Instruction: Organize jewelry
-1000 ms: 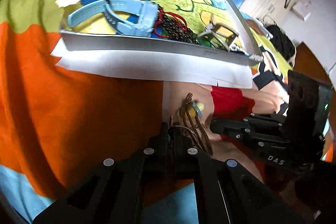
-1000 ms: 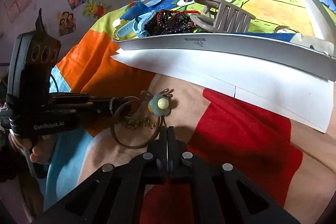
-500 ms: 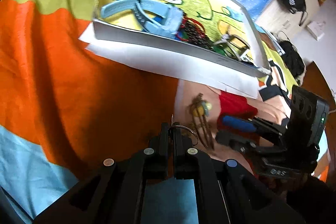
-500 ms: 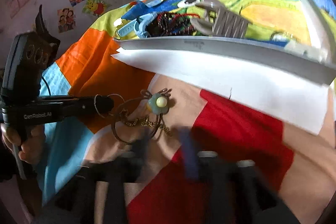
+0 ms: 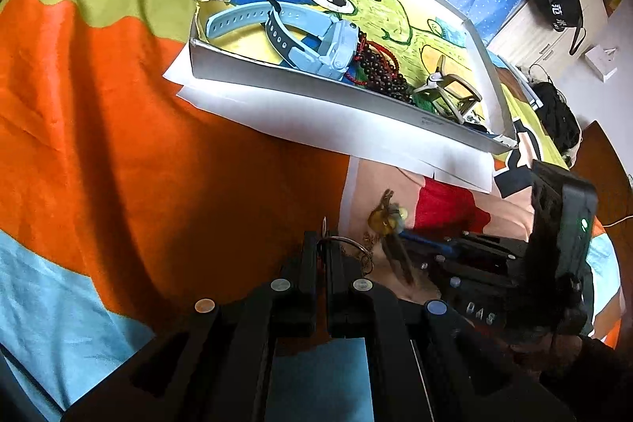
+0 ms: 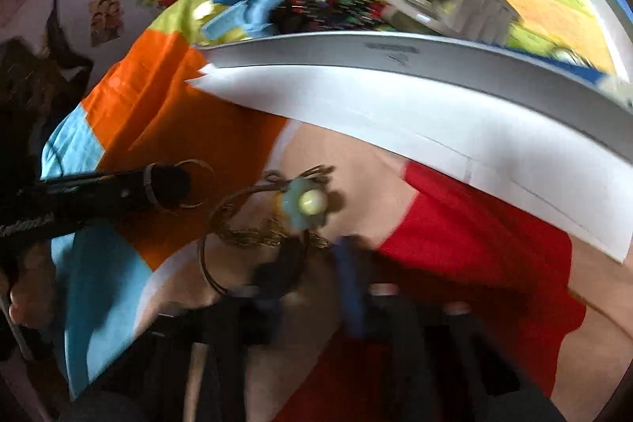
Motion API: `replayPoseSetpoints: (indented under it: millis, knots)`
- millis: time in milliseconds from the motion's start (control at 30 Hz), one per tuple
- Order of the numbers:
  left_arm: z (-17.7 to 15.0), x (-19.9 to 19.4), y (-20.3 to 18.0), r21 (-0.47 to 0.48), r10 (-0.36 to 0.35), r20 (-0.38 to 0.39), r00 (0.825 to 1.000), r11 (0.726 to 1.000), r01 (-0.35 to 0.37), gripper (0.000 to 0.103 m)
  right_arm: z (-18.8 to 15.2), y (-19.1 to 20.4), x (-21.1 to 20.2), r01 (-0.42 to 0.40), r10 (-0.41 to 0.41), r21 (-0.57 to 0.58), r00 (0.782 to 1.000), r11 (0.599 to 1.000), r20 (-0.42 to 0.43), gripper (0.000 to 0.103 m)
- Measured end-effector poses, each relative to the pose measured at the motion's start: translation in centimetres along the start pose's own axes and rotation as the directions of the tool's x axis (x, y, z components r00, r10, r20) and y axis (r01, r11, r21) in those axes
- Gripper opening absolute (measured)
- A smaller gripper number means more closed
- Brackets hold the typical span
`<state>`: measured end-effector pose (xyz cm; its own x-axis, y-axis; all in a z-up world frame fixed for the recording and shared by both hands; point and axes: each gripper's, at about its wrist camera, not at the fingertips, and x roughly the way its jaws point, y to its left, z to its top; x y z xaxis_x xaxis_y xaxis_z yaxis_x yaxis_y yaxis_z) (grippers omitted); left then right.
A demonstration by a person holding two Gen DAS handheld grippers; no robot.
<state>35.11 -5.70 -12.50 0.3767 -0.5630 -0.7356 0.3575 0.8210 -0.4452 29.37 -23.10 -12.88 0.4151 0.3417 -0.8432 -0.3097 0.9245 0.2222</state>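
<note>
Mostly done, going by the tray (image 5: 300, 82): already holds a blue watch (image 5: 316, 42), dark beads (image 5: 379, 70) and a hair claw (image 5: 451, 93). Left outside on the bedspread (image 5: 158, 165), near the tray's front wall — a flower-charm bangle (image 6: 306, 204). Left tongs (image 5: 322, 248): pressed together, pinching a thin wire ring (image 5: 356, 248). Right tongs (image 6: 312, 267): just been closing with the bangle's lower rim between them — blurred, gap showing, no firm pinch visible.
</note>
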Motion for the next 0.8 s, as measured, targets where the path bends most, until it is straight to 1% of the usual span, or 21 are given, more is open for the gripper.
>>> replayPoseSetpoints:
  millis: [67, 133, 233, 400, 600, 733, 800]
  knots:
    - [-0.1, -0.3, -0.2, -0.002, 0.003, 0.003, 1.0, 1.0, -0.003, 0.002, -0.1, -0.7, 0.0, -0.033, 0.033, 0.045, 0.999, 0.998, -0.005, 0.006]
    - [-0.2, -0.8, -0.4, 0.001, 0.01, 0.01, 1.0, 1.0, -0.01, 0.002, -0.1, -0.2, -0.1, -0.029, 0.029, 0.027, 1.0, 0.999, -0.009, 0.006]
    - [-0.4, -1.7, -0.9, 0.006, 0.021, 0.025, 0.999, 1.0, -0.021, 0.001, -0.3, 0.5, -0.8, -0.053, 0.053, 0.026, 0.998, 0.998, 0.016, 0.006]
    - [-0.5, -3.0, -1.2, -0.01, 0.028, 0.053, 0.998, 1.0, -0.027, 0.002, -0.1, 1.7, -3.4, -0.058, 0.058, -0.004, 0.992, 0.998, 0.112, 0.005]
    - [-0.5, -3.7, -1.9, -0.001, 0.039, 0.074, 0.996, 0.999, -0.039, 0.002, 0.0, 2.5, -6.0, -0.022, 0.026, -0.02, 0.979, 1.0, 0.202, 0.005]
    - [0.1, -4.0, -2.7, 0.019, 0.039, 0.09, 0.995, 0.999, -0.041, 0.001, 0.3, 2.6, -7.6, 0.0, 0.008, -0.029, 0.965, 1.0, 0.262, 0.005]
    - [1.2, -4.1, -3.5, 0.031, 0.037, 0.105, 0.994, 0.999, -0.04, 0.001, 0.7, 2.6, -8.5, 0.007, 0.003, -0.032, 0.954, 0.999, 0.299, 0.005]
